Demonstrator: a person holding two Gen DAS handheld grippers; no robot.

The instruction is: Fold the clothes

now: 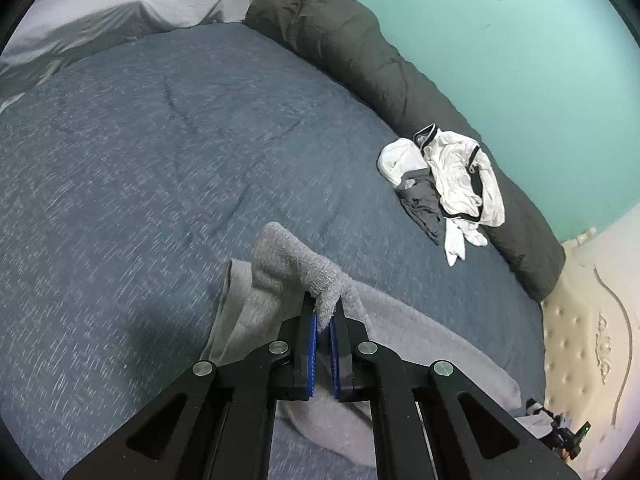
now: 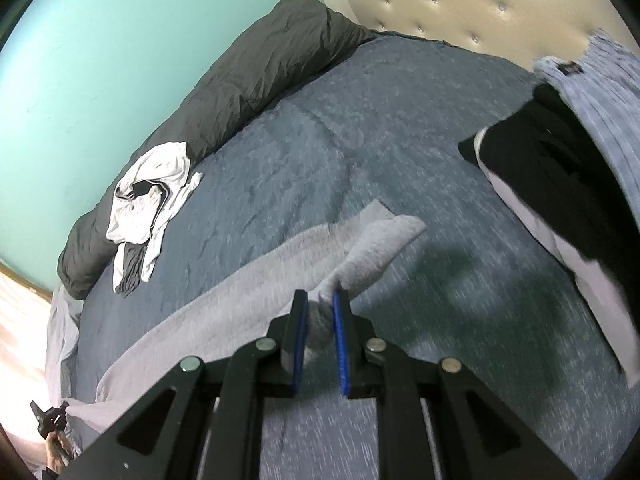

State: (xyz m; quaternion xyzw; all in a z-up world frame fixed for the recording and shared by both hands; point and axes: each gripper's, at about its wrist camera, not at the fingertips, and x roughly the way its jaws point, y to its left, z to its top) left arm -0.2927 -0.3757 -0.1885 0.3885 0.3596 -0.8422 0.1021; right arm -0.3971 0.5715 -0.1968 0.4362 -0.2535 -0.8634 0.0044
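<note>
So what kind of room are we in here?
Most likely a bedroom. The work surface is a bed with a blue-grey quilt, a tufted cream headboard stands at its end, and a rolled dark duvet lies along the mint-green wall.

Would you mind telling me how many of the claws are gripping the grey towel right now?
2. The left claw pinches one bunched end of the grey towel; the right claw pinches the other end, the cloth stretched across the blue bedspread between them.

Light grey towel [image 1: 280, 272], heathered blue-grey bedspread [image 1: 160, 160], mint-green wall [image 1: 520, 40], white black-trimmed clothes [image 1: 460, 176].
</note>
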